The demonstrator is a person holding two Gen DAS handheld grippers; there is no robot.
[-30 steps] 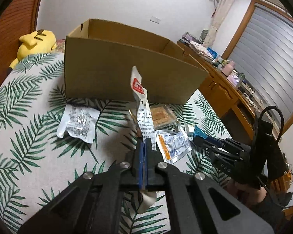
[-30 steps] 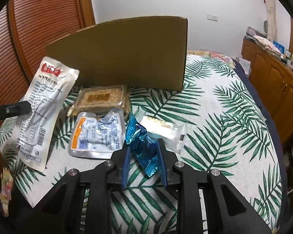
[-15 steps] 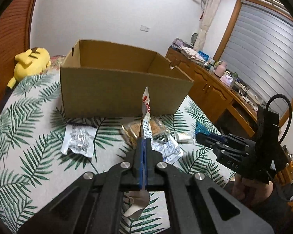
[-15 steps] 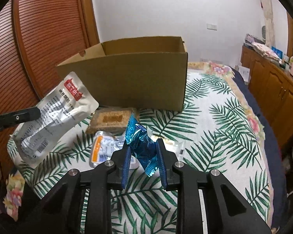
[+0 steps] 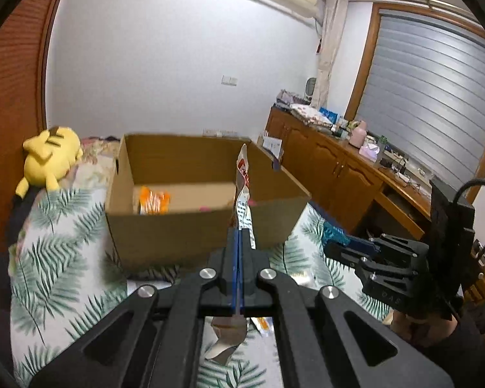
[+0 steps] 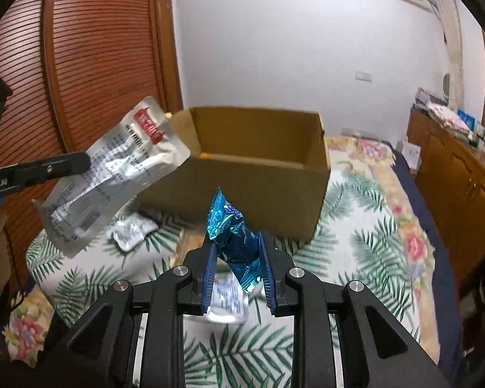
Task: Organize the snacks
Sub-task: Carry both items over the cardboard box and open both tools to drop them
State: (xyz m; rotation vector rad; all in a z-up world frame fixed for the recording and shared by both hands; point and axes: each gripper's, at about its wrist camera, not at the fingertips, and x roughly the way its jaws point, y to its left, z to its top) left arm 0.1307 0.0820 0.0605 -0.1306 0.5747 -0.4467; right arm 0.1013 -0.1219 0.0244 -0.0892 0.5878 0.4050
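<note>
An open cardboard box [image 5: 165, 226] [image 6: 274, 194] stands on the palm-leaf bedspread; an orange packet [image 5: 153, 202] lies inside it. My left gripper [image 5: 239, 245] [image 6: 80, 163] is shut on a silver pouch with a red label [image 5: 244, 200] [image 6: 113, 174], held in the air in front of the box. My right gripper [image 6: 237, 260] [image 5: 342, 241] is shut on a crumpled blue foil snack [image 6: 231, 236] [image 5: 331, 231], raised to the right of the box's near corner. A small silver packet [image 6: 131, 231] and other wrappers lie on the bed below.
A yellow plush toy [image 5: 48, 158] lies left of the box. Wooden cabinets [image 5: 339, 177] with clutter on top run along the right, beside a shuttered window. A ribbed wooden wardrobe door [image 6: 97, 64] stands on the left. A hand [image 5: 417, 326] holds the right gripper.
Both grippers have risen with their snacks; the views now look over the box's rim into its inside. The snacks on the bed have dropped low and partly out of view.
</note>
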